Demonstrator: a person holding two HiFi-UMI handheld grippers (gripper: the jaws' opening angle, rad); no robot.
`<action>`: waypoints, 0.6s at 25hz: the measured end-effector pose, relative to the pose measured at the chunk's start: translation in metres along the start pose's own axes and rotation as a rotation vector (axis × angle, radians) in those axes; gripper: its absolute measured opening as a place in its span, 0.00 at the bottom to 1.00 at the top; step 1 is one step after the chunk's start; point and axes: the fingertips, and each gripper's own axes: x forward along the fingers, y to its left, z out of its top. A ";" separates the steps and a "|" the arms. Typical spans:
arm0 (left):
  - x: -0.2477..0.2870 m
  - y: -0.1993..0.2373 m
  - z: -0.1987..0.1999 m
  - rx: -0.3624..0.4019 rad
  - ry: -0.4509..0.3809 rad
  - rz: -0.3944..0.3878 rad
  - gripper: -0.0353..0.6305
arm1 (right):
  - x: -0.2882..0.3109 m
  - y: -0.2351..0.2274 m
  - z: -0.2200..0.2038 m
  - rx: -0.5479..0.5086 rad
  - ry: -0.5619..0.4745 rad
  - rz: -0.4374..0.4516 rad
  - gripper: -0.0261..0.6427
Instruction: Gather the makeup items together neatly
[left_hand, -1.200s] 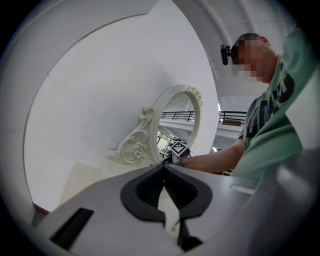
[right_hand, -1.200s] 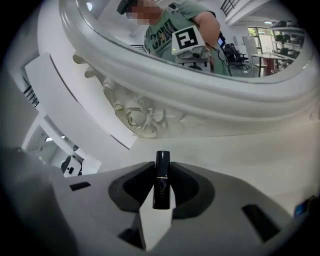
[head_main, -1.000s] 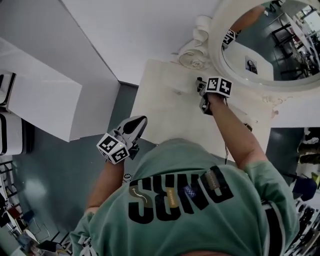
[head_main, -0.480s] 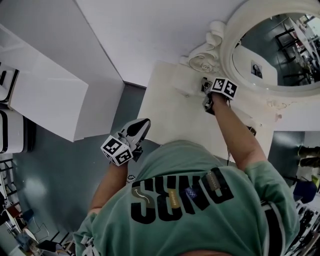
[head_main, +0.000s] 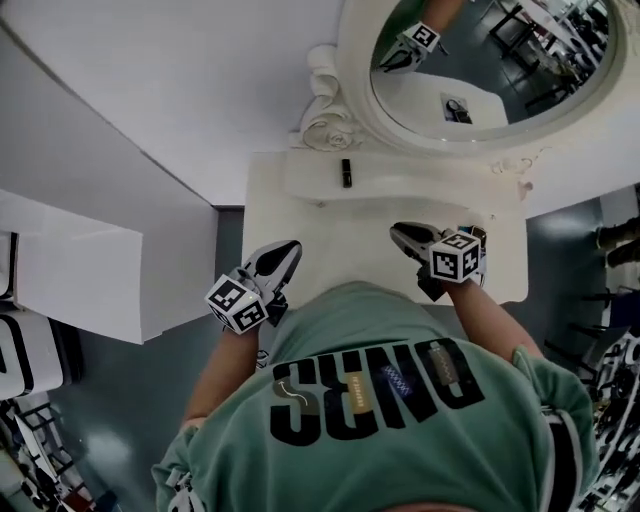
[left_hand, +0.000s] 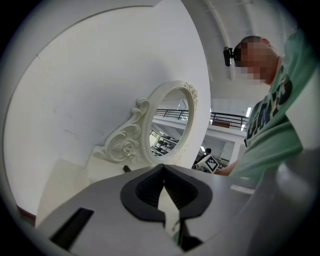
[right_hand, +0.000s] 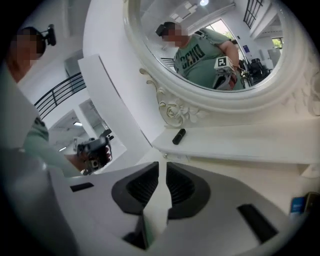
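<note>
Closest in, the left tool (head_main: 284, 248) hovers off the front left corner of the white tabletop (head_main: 340, 235), its jaws together and empty. The right tool (head_main: 398, 232) has pulled back from the raised shelf (head_main: 430, 182) at the back, where it was working a moment ago. It now hangs over the front right part of the tabletop, tilted downward. Its jaws have just been closing and stand almost together, with only a thin slit between them and nothing in it. Just behind it, at the tabletop's right end, sits a small cluster of dark items (head_main: 479, 235), too small and too covered to name.

Further back, a short black tube (head_main: 346, 172), likely a lipstick, lies alone on the raised shelf. It is just beside the carved scroll (head_main: 325, 125) at the foot of the oval mirror (head_main: 480, 60). That is the spot the right tool occupied half a second ago, so the tool has most likely just let the tube go there.

For the task, this suggests one piece has been set down, yet it lies well apart from the cluster at the right end. The gathering looks unfinished. Either those items need to join the tube on the shelf, or the tube needs company from elsewhere.
</note>
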 end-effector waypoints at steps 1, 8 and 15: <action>0.016 -0.006 0.000 0.007 0.011 -0.026 0.07 | -0.018 -0.003 -0.010 -0.022 -0.010 -0.010 0.08; 0.122 -0.065 -0.014 0.037 0.077 -0.147 0.07 | -0.113 -0.053 -0.040 -0.024 -0.106 -0.076 0.03; 0.202 -0.129 -0.041 0.056 0.129 -0.154 0.07 | -0.186 -0.126 -0.053 -0.062 -0.114 -0.102 0.03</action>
